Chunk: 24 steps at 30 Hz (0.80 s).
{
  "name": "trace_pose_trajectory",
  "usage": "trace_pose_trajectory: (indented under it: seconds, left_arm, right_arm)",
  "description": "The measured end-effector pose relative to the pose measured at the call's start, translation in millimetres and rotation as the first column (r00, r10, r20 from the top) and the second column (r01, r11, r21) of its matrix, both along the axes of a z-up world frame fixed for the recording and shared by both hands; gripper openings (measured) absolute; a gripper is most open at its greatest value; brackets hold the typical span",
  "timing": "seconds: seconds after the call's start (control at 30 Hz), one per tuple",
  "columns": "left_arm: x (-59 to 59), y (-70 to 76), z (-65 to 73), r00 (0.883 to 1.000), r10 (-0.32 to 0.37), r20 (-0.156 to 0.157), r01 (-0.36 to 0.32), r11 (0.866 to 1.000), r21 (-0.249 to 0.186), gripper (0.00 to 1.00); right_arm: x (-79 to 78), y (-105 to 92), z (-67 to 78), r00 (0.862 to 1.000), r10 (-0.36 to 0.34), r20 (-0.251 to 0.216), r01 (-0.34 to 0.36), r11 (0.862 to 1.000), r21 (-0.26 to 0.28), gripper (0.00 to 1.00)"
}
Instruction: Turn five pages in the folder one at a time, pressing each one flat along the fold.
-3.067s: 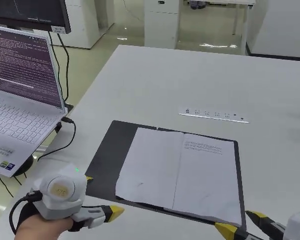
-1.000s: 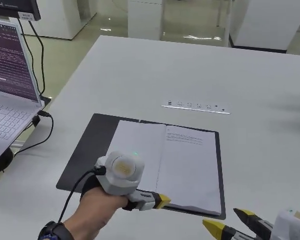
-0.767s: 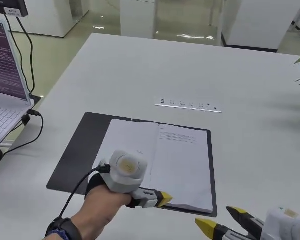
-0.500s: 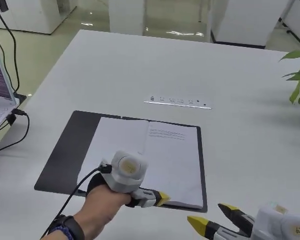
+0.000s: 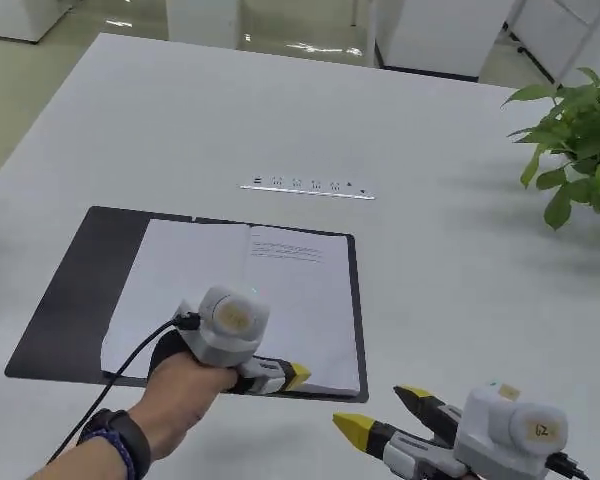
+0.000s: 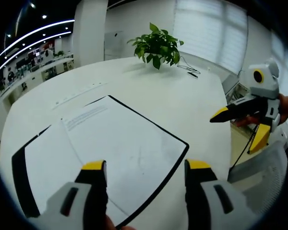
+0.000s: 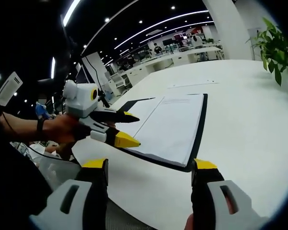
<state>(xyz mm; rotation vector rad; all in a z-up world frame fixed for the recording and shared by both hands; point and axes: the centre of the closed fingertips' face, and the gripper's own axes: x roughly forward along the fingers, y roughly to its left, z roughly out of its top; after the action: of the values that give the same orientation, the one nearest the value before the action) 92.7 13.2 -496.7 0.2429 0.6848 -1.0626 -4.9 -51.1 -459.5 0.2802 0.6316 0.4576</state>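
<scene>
The black folder (image 5: 60,310) lies open on the white table, with white pages (image 5: 280,300) spread to both sides of the fold. My left gripper (image 5: 288,378) hovers over the bottom edge of the pages near the fold, open and empty. In the left gripper view its jaws (image 6: 145,165) stand wide apart above the right-hand page (image 6: 129,143). My right gripper (image 5: 380,410) is open and empty over bare table, just off the folder's near right corner. In the right gripper view (image 7: 150,164) the folder (image 7: 175,124) lies ahead with the left gripper (image 7: 127,128) to its left.
A flush power strip (image 5: 305,187) is set into the table beyond the folder. A green potted plant (image 5: 575,130) stands at the far right and also shows in the left gripper view as the plant (image 6: 156,45). Bare table surrounds the folder.
The head camera has swung right, so the laptop has left the picture and the plant has come in. My left gripper moved from the table's near edge onto the folder's lower pages.
</scene>
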Motion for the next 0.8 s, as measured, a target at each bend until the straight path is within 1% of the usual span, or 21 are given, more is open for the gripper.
trace_pose_trajectory:
  seconds: [0.13,0.2,0.37,0.43,0.5,0.67,0.73,0.8]
  left_arm:
    - [0.1,-13.1,-5.8,1.000,-0.010,-0.008,0.010,1.000,-0.016,0.64]
    - [-1.1,-18.2,-8.9,1.000,-0.017,-0.009,0.017,1.000,-0.017,0.64]
    - [-3.5,-33.9,-22.4,0.999,-0.038,-0.010,0.038,0.999,-0.011,0.61]
    - [-3.7,-37.1,-23.7,0.999,-0.036,-0.013,0.036,0.999,-0.013,0.61]
    - [-4.0,-41.0,-28.6,0.999,-0.034,-0.017,0.034,0.999,-0.011,0.60]
    - [-6.8,-45.0,-39.8,0.999,-0.046,-0.016,0.046,0.999,0.015,0.60]
    - [-6.1,-45.5,-42.5,0.999,-0.046,-0.012,0.047,0.999,0.023,0.60]
    - [-2.1,-42.8,-46.2,0.999,-0.034,0.000,0.034,0.998,0.045,0.60]
  right_arm:
    - [-0.7,-0.8,-1.4,1.000,-0.002,-0.005,0.002,1.000,-0.002,0.70]
    - [-1.2,-1.5,-2.3,1.000,-0.004,-0.008,0.004,1.000,-0.001,0.69]
    - [-1.9,-4.9,-4.5,1.000,-0.015,-0.016,0.016,1.000,0.003,0.69]
    - [-2.1,-6.3,-5.0,1.000,-0.021,-0.018,0.021,1.000,0.003,0.69]
    - [-2.3,-8.3,-5.8,0.999,-0.026,-0.020,0.026,1.000,0.007,0.69]
    - [-3.4,-11.1,-7.6,0.999,-0.032,-0.028,0.033,0.999,0.009,0.69]
    - [-3.8,-12.2,-8.5,0.999,-0.035,-0.030,0.035,0.999,0.010,0.69]
    - [-4.2,-13.1,-9.0,0.999,-0.038,-0.032,0.038,0.999,0.010,0.69]
